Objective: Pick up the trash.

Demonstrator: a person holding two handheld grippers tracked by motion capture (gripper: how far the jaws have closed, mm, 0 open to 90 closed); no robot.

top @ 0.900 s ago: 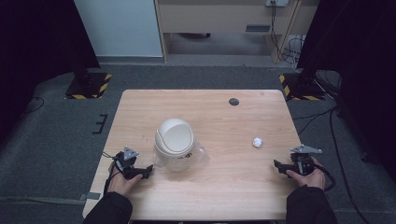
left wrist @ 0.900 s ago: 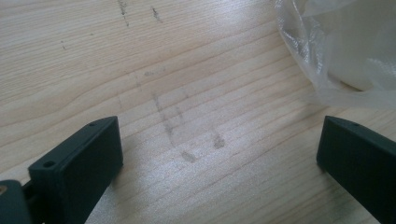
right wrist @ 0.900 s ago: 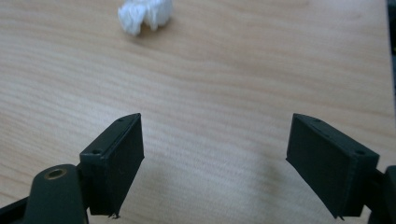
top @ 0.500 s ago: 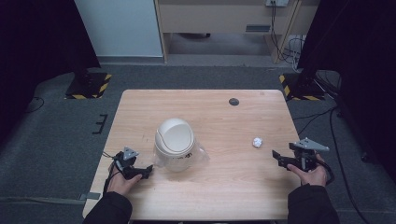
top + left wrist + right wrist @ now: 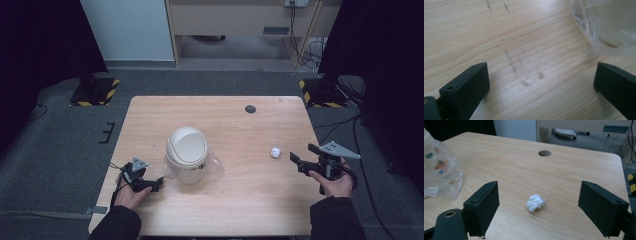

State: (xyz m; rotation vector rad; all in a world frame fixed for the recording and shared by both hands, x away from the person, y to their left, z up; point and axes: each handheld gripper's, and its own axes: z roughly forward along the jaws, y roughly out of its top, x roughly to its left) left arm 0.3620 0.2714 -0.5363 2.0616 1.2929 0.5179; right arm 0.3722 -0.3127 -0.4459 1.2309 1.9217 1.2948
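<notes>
- Pale wood grain covers the desk (image 5: pixel 235 200), which stands on grey carpet.
- A white domed bin (image 5: pixel 186 150) sits left of the desk's middle, wrapped in a clear plastic bag (image 5: pixel 212 167) that spreads onto the wood around its base.
- A small crumpled ball of white paper (image 5: pixel 275 152) lies on the bare wood towards the right side, well apart from the bin.
- A dark round hole (image 5: pixel 250 108) is set in the desk near its far edge.
- The left hand-held gripper (image 5: pixel 159 183) rests low at the near left corner, held by the person's left hand (image 5: pixel 131 194); its jaws are spread wide over bare wood, grasping nothing, and the edge of the plastic bag lies just beyond its far jaw in the left gripper view.
- The right hand-held gripper (image 5: pixel 300 157) is held above the right edge by the right hand (image 5: pixel 336 184), pointing at the paper ball; its jaws are spread wide and empty, and the right gripper view frames the paper ball (image 5: pixel 535 203) between them, a little ahead of the tips.
</notes>
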